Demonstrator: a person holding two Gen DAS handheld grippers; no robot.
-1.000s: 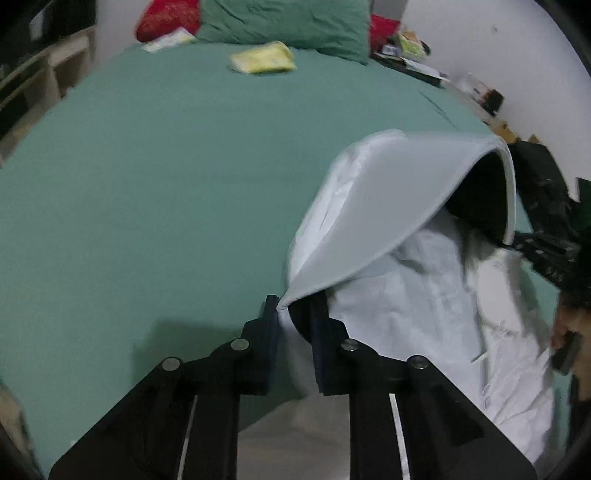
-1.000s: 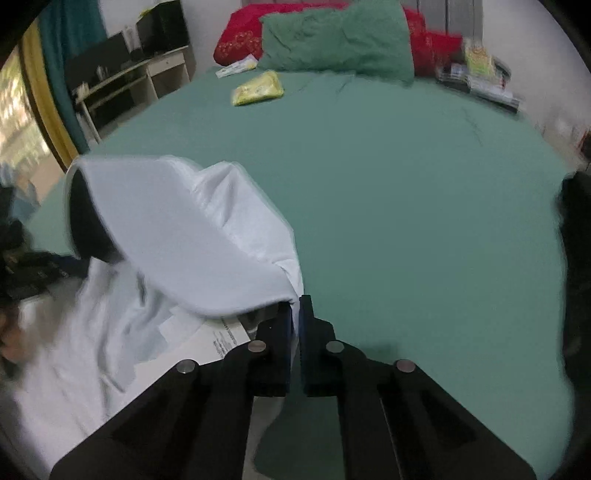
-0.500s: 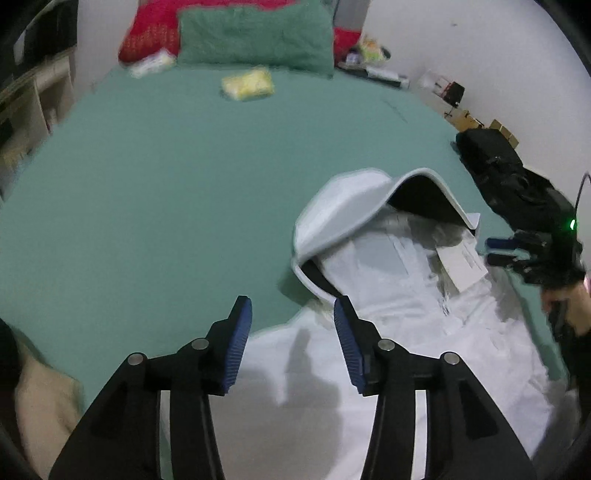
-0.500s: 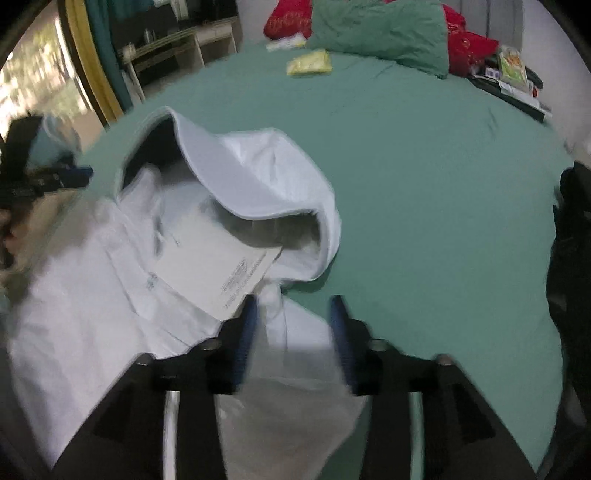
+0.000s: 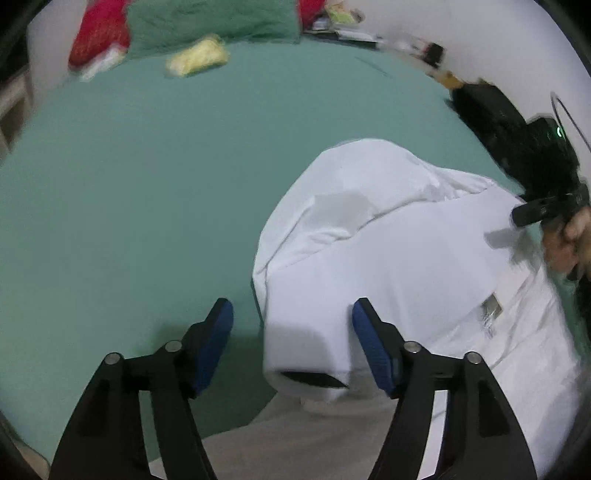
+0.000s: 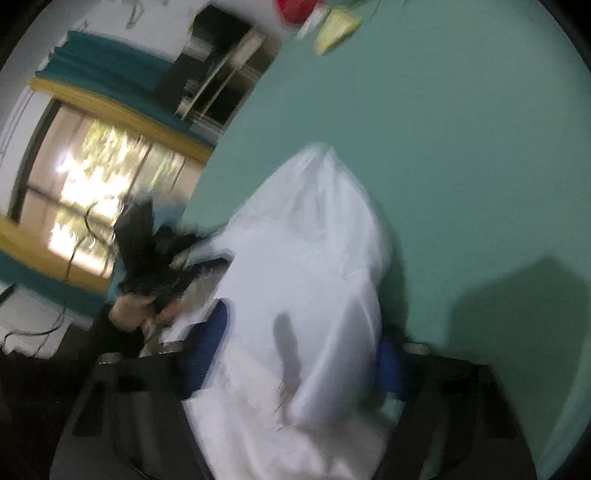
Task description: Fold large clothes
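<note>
Garment: white hooded top (image 5: pixel 399 258) lies on green bedsheet (image 5: pixel 129 192), toward the right of the left wrist view, hood part folded down over the body, bunched with soft creases. Small tag or label (image 5: pixel 491 306) shows on the cloth near its right edge. Sleeve or hem opening, dark inside, sits at the near end between the left gripper (image 5: pixel 291 347) fingers. Left gripper jaws spread wide, blue pads (image 5: pixel 218 332) bare, nothing clamped; left finger over the sheet, right finger over the white cloth. Whether the pads touch the fabric can't be told.

Right wrist view tilted and motion-blurred. Right gripper (image 6: pixel 295 358) jaws also spread wide, white top (image 6: pixel 306 280) mounded between and partly covering the blue pads (image 6: pixel 210 339); no pinch visible. Right gripper also seen from the left view at far right edge, black body with green light, hand (image 5: pixel 569 243) around it.

Far end of bed: green pillow (image 5: pixel 214 18), red pillow (image 5: pixel 96 37), yellow packet (image 5: pixel 197 57). Black bag (image 5: pixel 491 114) beside the bed at right. Bright window (image 6: pixel 96 192) with yellow frame and teal curtain, shelf unit (image 6: pixel 221 74) behind
</note>
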